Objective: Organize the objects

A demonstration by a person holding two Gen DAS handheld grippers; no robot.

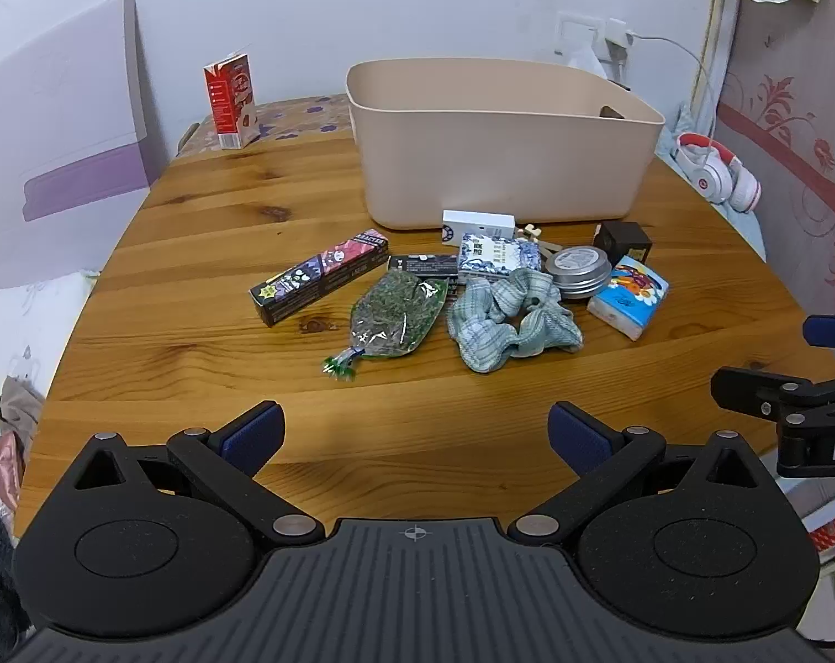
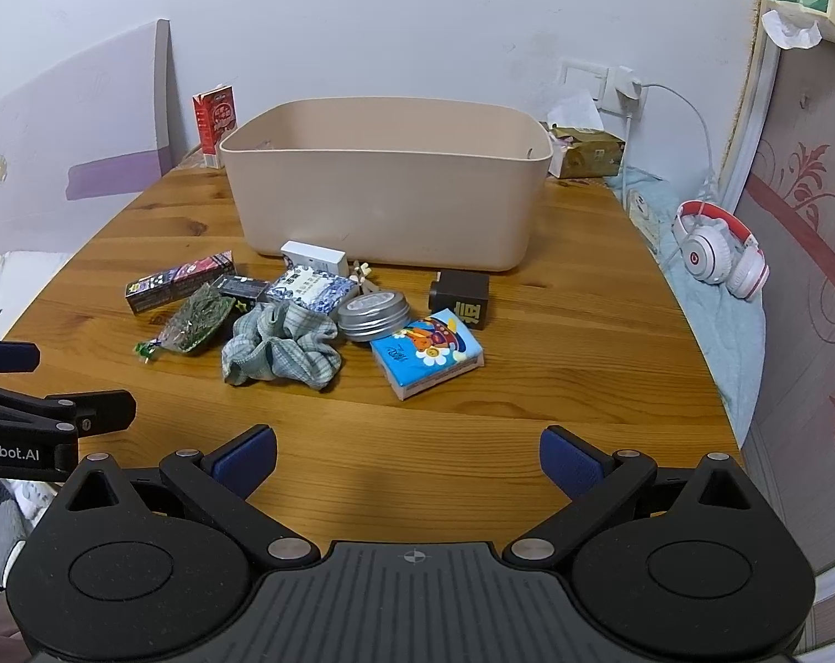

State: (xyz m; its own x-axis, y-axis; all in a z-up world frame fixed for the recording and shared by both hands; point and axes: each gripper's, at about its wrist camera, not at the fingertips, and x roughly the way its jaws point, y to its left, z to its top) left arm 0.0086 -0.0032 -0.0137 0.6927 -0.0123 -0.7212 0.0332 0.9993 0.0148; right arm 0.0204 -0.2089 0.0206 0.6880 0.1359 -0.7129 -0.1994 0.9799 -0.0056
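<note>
Ahead of your right gripper (image 2: 408, 456), jaws wide and empty, the tissue pack (image 2: 427, 354) lay nearest, its long axis slanting up-right, before the beige bin (image 2: 384, 210). Your left gripper (image 1: 416, 431), equally wide, faced the scrunchie (image 1: 508, 317).

beige bin (image 2: 384, 204), checked grey-green cloth (image 2: 279, 351), bright blue cartoon tissue pack (image 2: 426, 356)

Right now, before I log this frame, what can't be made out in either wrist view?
- Bin floor: the beige bin's own front wall hides it in both views, so its contents are unknown.
- White box and small black box: partly covered by the blue-patterned packet; print too small.
- Right hand-held gripper: cut off by the left view's edge.
- Left hand-held gripper: cut off by the right view's edge.
</note>
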